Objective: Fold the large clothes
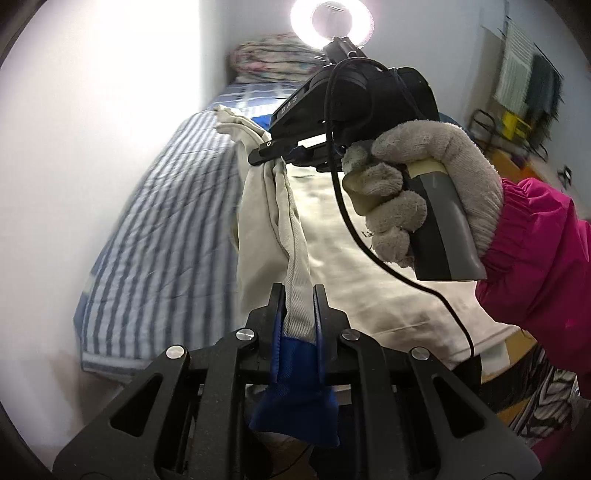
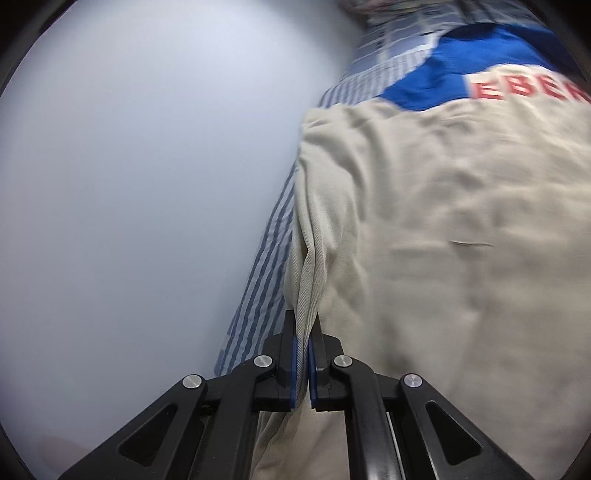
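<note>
A large beige jacket with a blue yoke and red letters lies on a blue-and-white striped bed. My left gripper is shut on a grey ribbed band of the jacket, and blue fabric hangs below its jaws. In the left wrist view my right gripper is up and further back, carried by a gloved hand, and pinches a lifted fold of the beige cloth. In its own view the right gripper is shut on the jacket's left edge, raised off the sheet.
A pale wall runs along the bed's left side. A folded patterned quilt lies at the bed's far end under a ring light. A pink sleeve fills the right, with shelves and clutter behind it.
</note>
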`<state>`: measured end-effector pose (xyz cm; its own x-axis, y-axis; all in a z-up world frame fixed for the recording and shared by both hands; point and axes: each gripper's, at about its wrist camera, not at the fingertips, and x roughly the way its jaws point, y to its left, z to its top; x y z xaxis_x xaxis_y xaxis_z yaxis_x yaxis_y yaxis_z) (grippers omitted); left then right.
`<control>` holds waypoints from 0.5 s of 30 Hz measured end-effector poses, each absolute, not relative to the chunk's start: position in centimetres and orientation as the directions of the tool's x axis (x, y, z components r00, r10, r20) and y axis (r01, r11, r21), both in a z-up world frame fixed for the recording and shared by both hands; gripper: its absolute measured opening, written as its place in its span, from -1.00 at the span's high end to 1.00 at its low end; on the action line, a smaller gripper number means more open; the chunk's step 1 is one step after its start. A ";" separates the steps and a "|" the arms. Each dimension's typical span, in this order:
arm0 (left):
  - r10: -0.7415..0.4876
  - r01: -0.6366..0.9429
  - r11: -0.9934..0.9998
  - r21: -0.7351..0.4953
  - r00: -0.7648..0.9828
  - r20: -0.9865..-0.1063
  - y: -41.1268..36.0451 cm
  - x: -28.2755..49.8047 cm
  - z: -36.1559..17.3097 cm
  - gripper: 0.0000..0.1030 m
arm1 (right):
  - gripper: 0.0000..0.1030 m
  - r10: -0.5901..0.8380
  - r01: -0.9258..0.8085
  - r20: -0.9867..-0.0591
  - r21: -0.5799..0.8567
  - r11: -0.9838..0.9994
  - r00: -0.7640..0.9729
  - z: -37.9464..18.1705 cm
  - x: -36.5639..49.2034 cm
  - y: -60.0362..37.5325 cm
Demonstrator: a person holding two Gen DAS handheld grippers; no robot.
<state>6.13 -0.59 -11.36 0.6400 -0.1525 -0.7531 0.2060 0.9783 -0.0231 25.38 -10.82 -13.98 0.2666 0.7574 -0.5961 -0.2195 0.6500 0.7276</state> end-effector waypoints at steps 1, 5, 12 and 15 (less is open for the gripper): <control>-0.155 0.219 0.976 -0.014 0.639 -0.753 -1.1 6.2 -11.5 0.76 | 0.97 0.758 -0.208 -0.589 0.734 0.647 0.280 -14.2 25.1 -11.7; -0.174 0.302 0.953 0.030 0.624 -0.762 -4.2 6.1 -12.0 0.76 | 0.97 0.781 -0.151 -0.535 0.786 0.600 0.323 -15.6 24.1 -16.5; -0.197 0.389 0.920 0.047 0.564 -0.802 -8.0 6.4 -14.5 0.76 | 0.97 0.761 0.003 -0.549 0.812 0.584 0.345 -20.3 23.1 -21.5; -0.210 0.412 0.910 0.039 0.541 -0.814 -8.9 6.6 -15.7 0.76 | 0.96 0.741 0.059 -0.579 0.799 0.598 0.339 -22.2 23.0 -21.4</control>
<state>6.60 -8.88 -15.73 0.5408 -0.2103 -0.8145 0.4121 0.9103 0.0385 22.95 -21.45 -22.15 0.3393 0.7411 -0.5794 0.0591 0.5979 0.7994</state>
